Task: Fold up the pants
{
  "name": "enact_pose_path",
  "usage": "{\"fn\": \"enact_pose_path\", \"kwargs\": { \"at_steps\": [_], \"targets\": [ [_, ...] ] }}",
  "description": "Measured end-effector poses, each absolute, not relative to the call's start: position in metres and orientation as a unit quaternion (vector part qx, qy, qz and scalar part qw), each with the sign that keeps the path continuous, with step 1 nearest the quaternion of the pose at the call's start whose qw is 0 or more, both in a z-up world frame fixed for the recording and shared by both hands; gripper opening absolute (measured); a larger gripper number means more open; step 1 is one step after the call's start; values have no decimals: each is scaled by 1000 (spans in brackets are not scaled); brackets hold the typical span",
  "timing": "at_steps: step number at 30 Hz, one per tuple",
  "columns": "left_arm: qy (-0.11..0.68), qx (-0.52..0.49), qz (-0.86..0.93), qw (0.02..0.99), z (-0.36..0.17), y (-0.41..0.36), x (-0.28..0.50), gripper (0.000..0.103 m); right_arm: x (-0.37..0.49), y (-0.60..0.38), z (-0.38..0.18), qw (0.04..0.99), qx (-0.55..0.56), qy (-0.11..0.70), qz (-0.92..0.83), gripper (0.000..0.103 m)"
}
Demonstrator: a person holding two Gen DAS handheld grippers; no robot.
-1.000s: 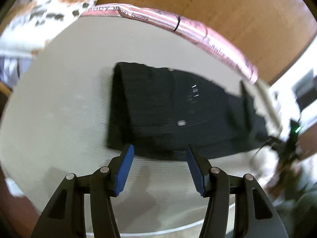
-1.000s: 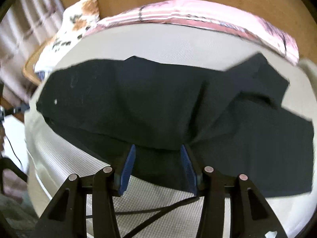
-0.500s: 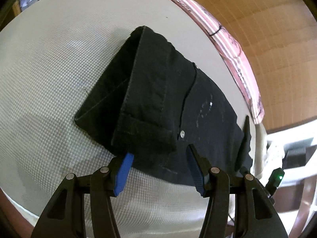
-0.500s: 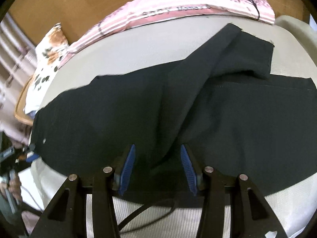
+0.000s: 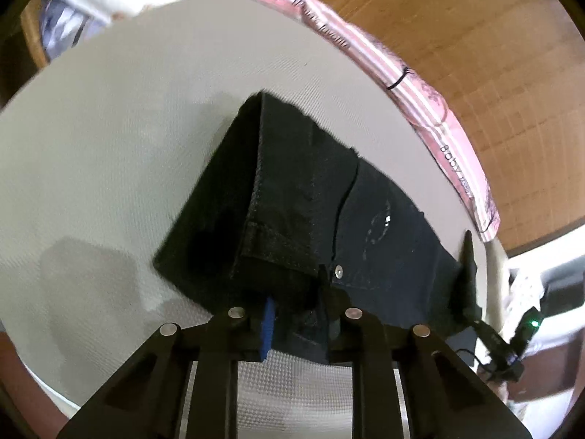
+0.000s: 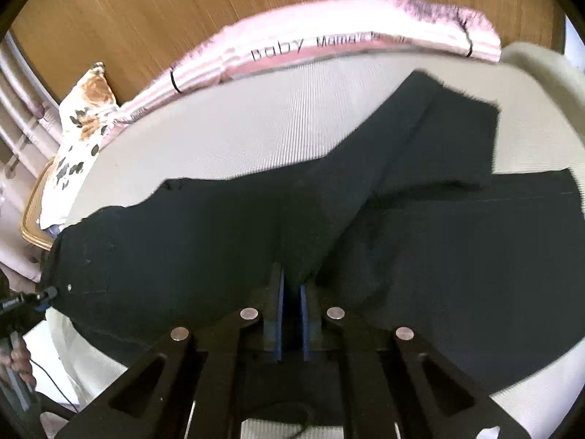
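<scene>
A wooden wall (image 6: pixel 146 18) is filling the background in both wrist views. Below it a pale woven mattress (image 5: pixel 128 146) is carrying everything — it looks like a bed. A pink striped blanket (image 6: pixel 329 47) printed with "Baby" is lying along the mattress's far edge against the wall, and a floral pillow (image 6: pixel 84 128) is sitting at the blanket's left end in the right wrist view.

The black pants (image 6: pixel 438 256) are lying spread across the mattress, waistband end toward the left tool, legs toward the right one; one leg is lying angled up over the other toward the blanket.

Left tool (image 5: pixel 298 316): its jaws are closing on the near edge of the waistband corner, fabric bunching between the blue pads (image 5: pixel 268 329), just below the metal rivet (image 5: pixel 339 272).

Right tool (image 6: pixel 290 314): its jaws are standing nearly together, pinching a raised ridge of pant-leg fabric — clamped on the pants.
</scene>
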State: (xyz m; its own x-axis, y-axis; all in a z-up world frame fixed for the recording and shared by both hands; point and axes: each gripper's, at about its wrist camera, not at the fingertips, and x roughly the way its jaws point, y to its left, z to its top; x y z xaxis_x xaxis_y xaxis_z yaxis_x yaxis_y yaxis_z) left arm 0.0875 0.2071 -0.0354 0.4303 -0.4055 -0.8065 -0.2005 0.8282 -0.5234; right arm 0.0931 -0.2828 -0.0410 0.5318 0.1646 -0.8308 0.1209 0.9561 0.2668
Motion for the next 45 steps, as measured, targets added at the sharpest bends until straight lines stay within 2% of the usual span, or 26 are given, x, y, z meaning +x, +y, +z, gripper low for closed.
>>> {"fn": "enact_pose_path", "kwargs": {
  "at_steps": [5,9,12,15,17,20,21,22,24,29,37,41,45],
  "targets": [
    [532,-228,-77,812,-18,211,95,18,53,-285,-28,857,165,489,15,6],
    [556,-117,-60,821,-33,193,99,18,34,-273,-59,828,165,535,11,6],
    [574,-83,-45,813,-53,183,101,19,33,-272,-84,812,176,557,2,6],
    [567,-63,-39,820,-56,177,99,19,36,-271,-85,811,171,559,6,7],
    [565,-46,-30,823,-57,172,98,22,37,-271,-86,810,179,559,13,13],
    [563,-29,-20,826,-54,163,98,24,35,-273,-85,803,216,555,33,35],
    [564,-30,-19,825,-52,162,97,25,34,-274,-83,802,221,554,36,46],
    [565,-33,-19,824,-50,162,97,26,32,-275,-80,804,222,550,35,49],
    [565,-42,-24,823,-43,165,95,28,26,-283,-69,814,218,538,39,49],
    [549,-38,-27,835,-17,173,76,44,14,-316,-51,826,234,513,21,49],
    [478,41,-38,876,25,132,46,44,0,-377,-44,827,290,481,-19,50],
    [461,57,-133,875,31,70,42,45,6,-387,-43,824,308,475,-14,50],
    [479,66,-240,842,18,-3,42,45,15,-401,-37,823,317,472,-3,50]
  ]
}}
